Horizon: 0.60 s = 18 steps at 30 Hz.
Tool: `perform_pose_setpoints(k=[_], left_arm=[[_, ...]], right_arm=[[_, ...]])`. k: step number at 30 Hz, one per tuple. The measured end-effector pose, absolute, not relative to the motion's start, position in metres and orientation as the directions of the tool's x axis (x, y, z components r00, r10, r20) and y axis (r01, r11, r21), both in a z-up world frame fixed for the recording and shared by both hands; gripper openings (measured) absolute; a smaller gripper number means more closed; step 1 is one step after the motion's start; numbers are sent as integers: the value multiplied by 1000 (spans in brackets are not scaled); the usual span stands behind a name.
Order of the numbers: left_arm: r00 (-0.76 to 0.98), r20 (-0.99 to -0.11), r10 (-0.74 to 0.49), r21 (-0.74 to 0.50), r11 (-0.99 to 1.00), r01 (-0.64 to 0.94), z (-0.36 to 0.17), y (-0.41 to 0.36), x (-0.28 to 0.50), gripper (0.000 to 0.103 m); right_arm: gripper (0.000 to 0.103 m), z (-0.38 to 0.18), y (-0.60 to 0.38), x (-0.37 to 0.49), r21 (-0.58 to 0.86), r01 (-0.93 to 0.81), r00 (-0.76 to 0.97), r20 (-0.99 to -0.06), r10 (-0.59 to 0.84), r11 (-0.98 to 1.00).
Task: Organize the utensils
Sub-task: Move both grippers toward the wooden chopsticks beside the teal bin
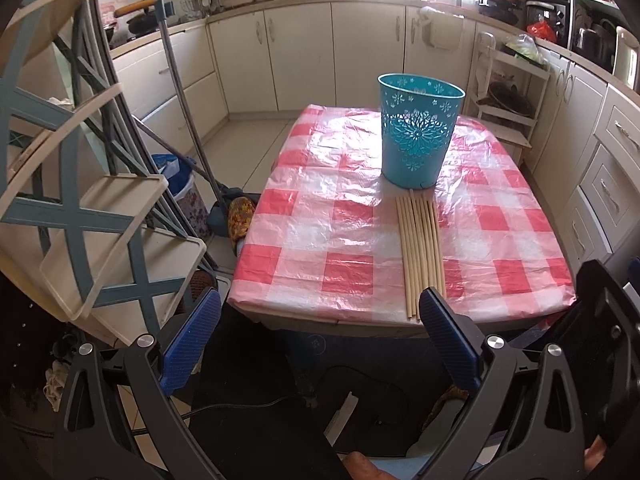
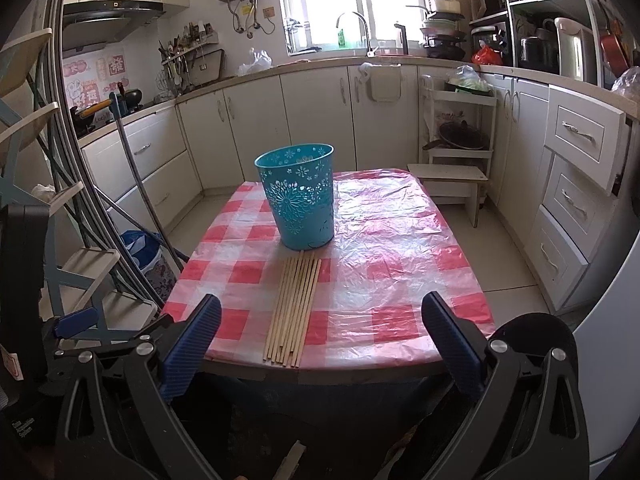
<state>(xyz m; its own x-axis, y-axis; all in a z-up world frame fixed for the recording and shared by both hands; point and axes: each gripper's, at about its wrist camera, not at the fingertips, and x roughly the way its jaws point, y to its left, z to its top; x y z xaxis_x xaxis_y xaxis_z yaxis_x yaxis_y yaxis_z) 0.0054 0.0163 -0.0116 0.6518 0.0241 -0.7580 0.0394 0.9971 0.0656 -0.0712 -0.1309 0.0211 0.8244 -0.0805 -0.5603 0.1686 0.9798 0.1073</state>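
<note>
We start with the table [image 2: 400, 264], its red-and-white checked plastic cover crinkled and glossy, so anything on it may slide. Mid-table stands the blue bin [image 2: 298, 200], upright, open-topped, walls pierced with cut-outs; it looks like thin plastic, light enough to tip if knocked at the rim. Just in front of the bin, nearly touching its base, lie the chopsticks [image 2: 294, 312], a flat side-by-side row running to the near table edge. We judge them light, stiff and smooth, prone to rolling. Best taken near the middle of their length, or by the near ends at the table edge.

Both sets of tongs wait short of that near edge, the left tongs [image 1: 320, 328] and the right tongs [image 2: 321, 330] each spread wide, holding nothing.

The right view gives us window, faucet and drawers beyond the bin. The left view alone shows the folding rack [image 1: 92, 216] off to the bin's left.
</note>
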Motion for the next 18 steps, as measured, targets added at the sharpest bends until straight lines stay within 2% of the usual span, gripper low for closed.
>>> perform_pose_setpoints(k=[6,8,10,13,18], left_arm=[[616,-788,19,52,998,35,-37,20,39,95],[600,-800,8,38,999,37,-45,23,49,95],[588,-809,13,37,999,28,-52,25,58,95],[571,-820,34,55,998,19,-63,25,72,95],[550,-833,53,74,997,16,-77,23,87,95]], right_arm=[[96,-27,-141,-8,94,139,753,-657,-44,986],[88,-46,-146,17,79,129,724,-689,-40,989],[67,-67,-152,38,121,121,670,-742,8,985],[50,-94,-158,62,180,124,609,-790,68,976],[49,-110,-154,83,191,113,588,-804,90,975]])
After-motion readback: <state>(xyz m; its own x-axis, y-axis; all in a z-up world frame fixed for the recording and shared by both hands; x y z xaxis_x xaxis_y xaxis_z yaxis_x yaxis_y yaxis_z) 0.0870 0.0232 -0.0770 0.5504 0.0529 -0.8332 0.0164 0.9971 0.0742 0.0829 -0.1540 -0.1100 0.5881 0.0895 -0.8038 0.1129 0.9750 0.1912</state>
